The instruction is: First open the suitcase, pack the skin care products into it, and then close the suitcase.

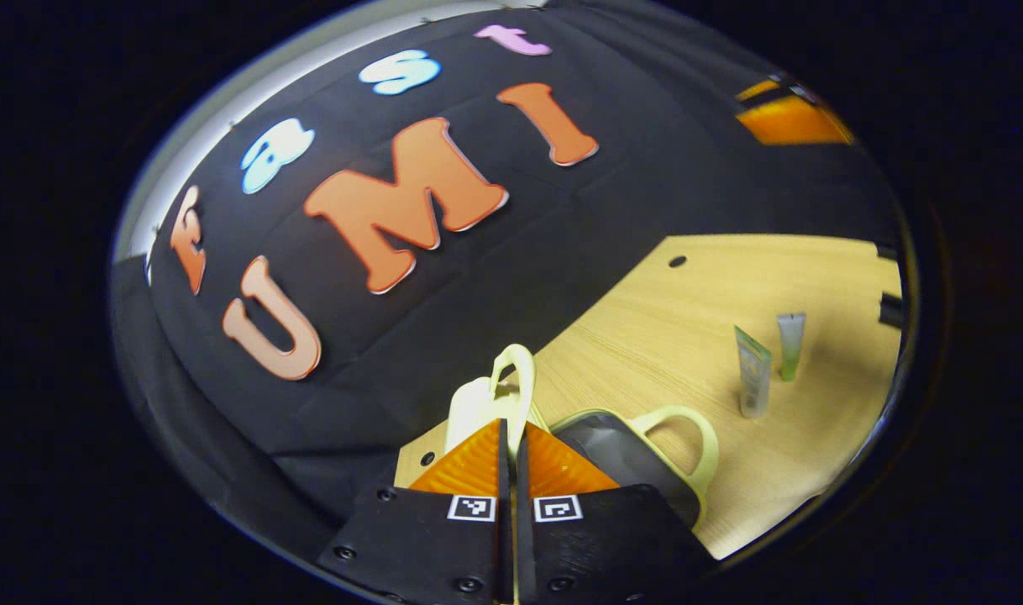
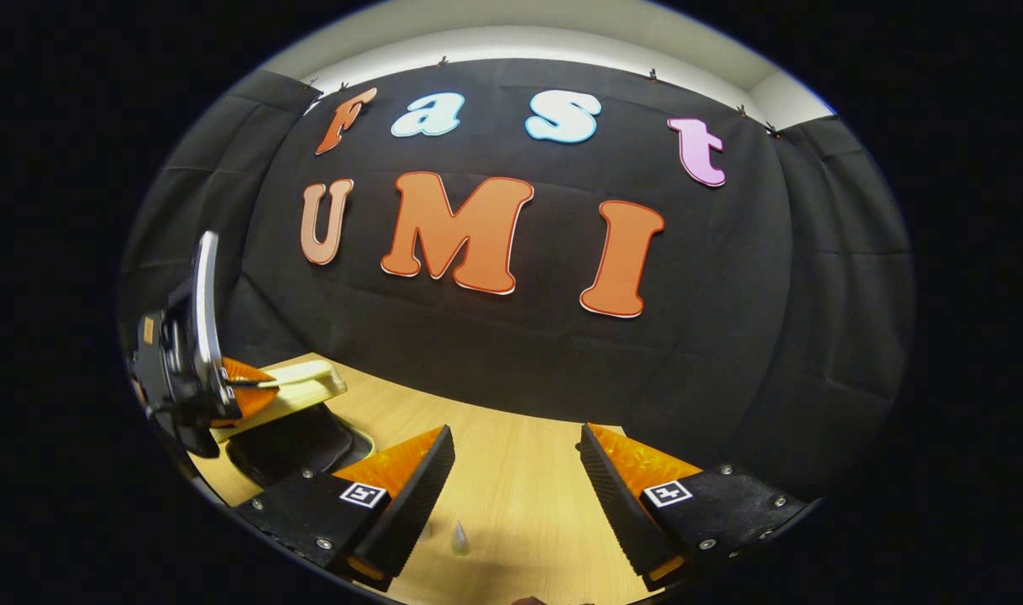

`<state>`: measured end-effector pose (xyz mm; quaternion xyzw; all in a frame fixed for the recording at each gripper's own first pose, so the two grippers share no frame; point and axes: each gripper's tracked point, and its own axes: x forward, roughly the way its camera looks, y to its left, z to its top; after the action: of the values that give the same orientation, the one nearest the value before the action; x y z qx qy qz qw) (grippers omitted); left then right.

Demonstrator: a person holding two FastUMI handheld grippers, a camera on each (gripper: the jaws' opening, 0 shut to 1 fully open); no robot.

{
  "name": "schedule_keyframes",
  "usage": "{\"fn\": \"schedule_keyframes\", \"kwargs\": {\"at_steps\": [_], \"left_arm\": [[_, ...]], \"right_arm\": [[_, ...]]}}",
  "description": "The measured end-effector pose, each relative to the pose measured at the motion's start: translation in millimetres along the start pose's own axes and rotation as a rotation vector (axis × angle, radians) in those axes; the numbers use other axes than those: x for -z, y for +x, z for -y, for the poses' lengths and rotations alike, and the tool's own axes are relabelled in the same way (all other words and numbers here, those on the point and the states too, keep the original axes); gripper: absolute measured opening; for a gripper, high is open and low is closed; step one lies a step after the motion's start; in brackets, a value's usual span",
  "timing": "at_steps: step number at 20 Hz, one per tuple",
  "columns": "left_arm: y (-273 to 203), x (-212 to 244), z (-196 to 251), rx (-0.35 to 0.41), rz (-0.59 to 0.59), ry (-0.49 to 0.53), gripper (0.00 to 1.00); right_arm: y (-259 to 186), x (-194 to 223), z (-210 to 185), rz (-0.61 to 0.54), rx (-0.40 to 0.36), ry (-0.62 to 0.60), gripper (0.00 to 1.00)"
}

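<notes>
A: Which step is in hand?
B: Opening; the suitcase lid (image 1: 486, 403) is clamped between the left gripper (image 1: 511, 458) fingers, raised above the base (image 1: 621, 458).
A: And next?
B: 2 tubes (image 1: 753, 374) ahead must be fetched; the right gripper (image 2: 516, 470) is held apart, empty.

Left gripper view: camera rides left gripper (image 1: 511, 458), tilted steeply, low and close over suitcase (image 1: 621, 458), facing booth wall with surface (image 1: 688, 336) running off to right; two tubes (image 1: 768, 365) stand farther out. Right gripper view: camera rides right gripper (image 2: 516, 479), level, looking across surface (image 2: 511, 470) at wall head-on. Shared ground: wall, surface, suitcase (image 2: 297, 420), left gripper (image 2: 226, 391) at far left; small tips near bottom edge possibly same tubes.
</notes>
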<state>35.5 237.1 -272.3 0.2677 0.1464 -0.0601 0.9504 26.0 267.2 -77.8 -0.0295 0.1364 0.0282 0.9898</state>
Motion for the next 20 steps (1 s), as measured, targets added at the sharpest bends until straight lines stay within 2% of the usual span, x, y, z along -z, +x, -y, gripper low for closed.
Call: {"fn": "schedule_keyframes", "kwargs": {"at_steps": [3, 9, 12, 16, 18, 20], "left_arm": [[-9.8, 6.5, -37.7, -0.058, 0.018, -0.175, 0.02], [-15.1, 43.9, -107.1, -0.181, -0.001, -0.283, 0.02], [-18.3, 99.3, -144.7, -0.255, -0.08, -0.315, 0.03], [-18.0, 168.4, -172.4, -0.307, -0.206, -0.32, 0.02], [-16.8, 216.3, -175.5, -0.301, -0.311, -0.288, 0.02], [-7.2, 260.3, -166.8, -0.285, -0.408, -0.306, 0.03]], "right_arm": [[1.9, -2.2, -27.3, -0.006, -0.003, -0.004, 0.95], [-1.5, -1.0, -69.6, -0.04, -0.014, -0.008, 0.96], [-5.9, 4.7, -83.8, -0.074, -0.016, -0.017, 0.96], [-7.0, 13.6, -93.9, -0.107, -0.033, -0.005, 0.96], [-8.3, 18.1, -99.0, -0.123, -0.033, 0.009, 0.96], [-7.3, 25.0, -101.3, -0.148, -0.032, 0.025, 0.96]]}}
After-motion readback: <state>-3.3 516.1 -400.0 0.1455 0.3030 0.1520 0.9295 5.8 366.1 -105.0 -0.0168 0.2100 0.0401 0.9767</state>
